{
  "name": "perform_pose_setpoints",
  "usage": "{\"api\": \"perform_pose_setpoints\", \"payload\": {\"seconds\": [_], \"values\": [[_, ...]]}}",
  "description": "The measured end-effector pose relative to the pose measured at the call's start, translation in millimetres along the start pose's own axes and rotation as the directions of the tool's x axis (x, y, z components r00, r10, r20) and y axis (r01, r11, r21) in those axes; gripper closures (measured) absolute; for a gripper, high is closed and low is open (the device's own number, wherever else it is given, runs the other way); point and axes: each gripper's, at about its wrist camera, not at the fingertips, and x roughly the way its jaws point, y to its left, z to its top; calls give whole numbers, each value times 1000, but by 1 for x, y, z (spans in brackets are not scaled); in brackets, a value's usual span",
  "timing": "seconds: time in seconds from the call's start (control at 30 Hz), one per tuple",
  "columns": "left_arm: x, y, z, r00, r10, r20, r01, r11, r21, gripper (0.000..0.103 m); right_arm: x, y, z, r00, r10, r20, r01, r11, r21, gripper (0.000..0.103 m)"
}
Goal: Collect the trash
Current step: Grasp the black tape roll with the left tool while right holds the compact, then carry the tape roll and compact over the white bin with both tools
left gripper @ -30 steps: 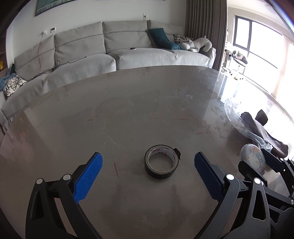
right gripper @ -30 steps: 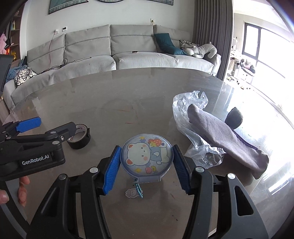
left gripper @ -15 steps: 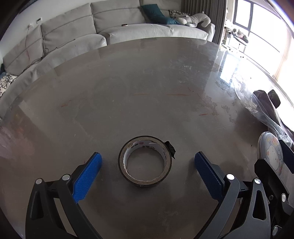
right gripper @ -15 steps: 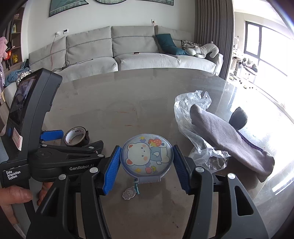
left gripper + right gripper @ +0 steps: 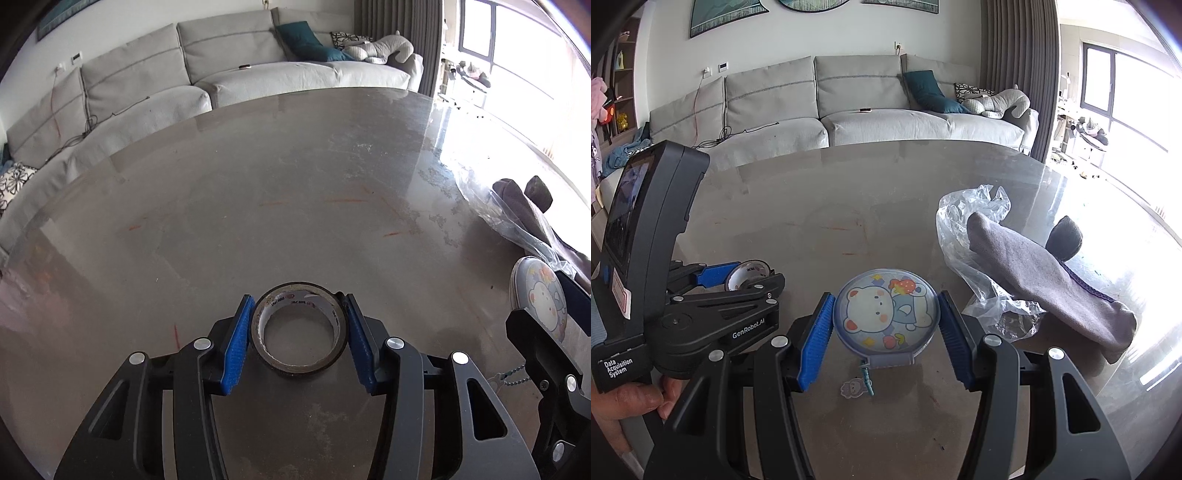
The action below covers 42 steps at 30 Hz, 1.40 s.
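Observation:
A roll of dark tape (image 5: 300, 364) lies flat on the grey table (image 5: 295, 166). My left gripper (image 5: 297, 310) straddles it, jaws closing, and both blue pads (image 5: 240, 339) touch the roll's sides. From the right wrist view the same roll (image 5: 749, 272) shows between the left gripper's fingers (image 5: 716, 275). My right gripper (image 5: 885, 299) is shut on a round flat case with a cartoon bear (image 5: 886, 314), a small charm on a cord hanging from it. That case (image 5: 539, 295) also shows at the right edge of the left wrist view.
A crumpled clear plastic bag (image 5: 975, 206) lies right of the bear case, a grey cloth (image 5: 1034, 266) across it and a dark rounded object (image 5: 1067, 232) behind. A person's hand (image 5: 628, 398) holds the left gripper's handle. A grey sofa (image 5: 849, 103) stands beyond the table.
The left gripper moved forward and down over the tape roll, and its wide-open jaws closed in onto the roll's sides. The right gripper stayed still with the bear case.

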Motion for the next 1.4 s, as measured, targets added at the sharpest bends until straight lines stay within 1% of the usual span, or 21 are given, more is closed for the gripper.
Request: {"api": "perform_pose_setpoints", "payload": {"seconds": [0.1,0.23,0.37,0.43,0.5,0.63,0.7,0.83,0.9,0.97,1.03,1.13,1.27,1.4], "values": [[-15,-1,0,999,-2,32,1,1000,3,55,-8,1,2,1000,0,11,0,1000,-3,46],[-39,-2,-5,998,-24,65,24,1000,-8,55,-24,0,5,999,-4,35,5,1000,-15,46],[-72,-4,-20,993,-50,104,52,999,-16,55,-50,-4,4,998,-13,59,13,1000,-5,46],[-88,-10,-32,989,-85,121,87,996,-14,55,-65,-8,-2,998,-21,65,20,1000,8,46],[-104,-21,-43,984,-114,140,114,993,6,55,-82,-14,-12,997,-41,67,40,999,15,46],[-138,-58,-65,970,-178,168,165,982,91,55,-112,-28,-36,995,-91,51,89,995,33,46],[-149,-76,-73,963,-215,165,196,973,125,55,-128,-37,-48,992,-120,43,118,992,43,46],[-165,-115,-91,953,-263,150,234,954,187,55,-160,-63,-73,982,-184,31,181,980,79,46],[-171,-132,-99,943,-301,142,269,940,208,55,-174,-76,-84,976,-215,25,212,972,99,46],[-177,-155,-108,939,-314,139,274,929,247,55,-186,-89,-97,968,-251,16,248,962,116,46],[-179,-174,-118,929,-342,140,294,914,281,55,-195,-104,-107,961,-275,5,271,952,142,46],[-176,-202,-126,924,-368,108,316,890,330,55,-204,-123,-124,950,-311,-14,309,936,171,46],[-167,-239,-137,922,-382,60,330,859,391,55,-212,-144,-141,932,-360,-38,360,911,199,46],[-151,-268,-145,924,-382,1,344,834,432,55,-218,-164,-153,925,-374,-62,378,898,224,46]]}}
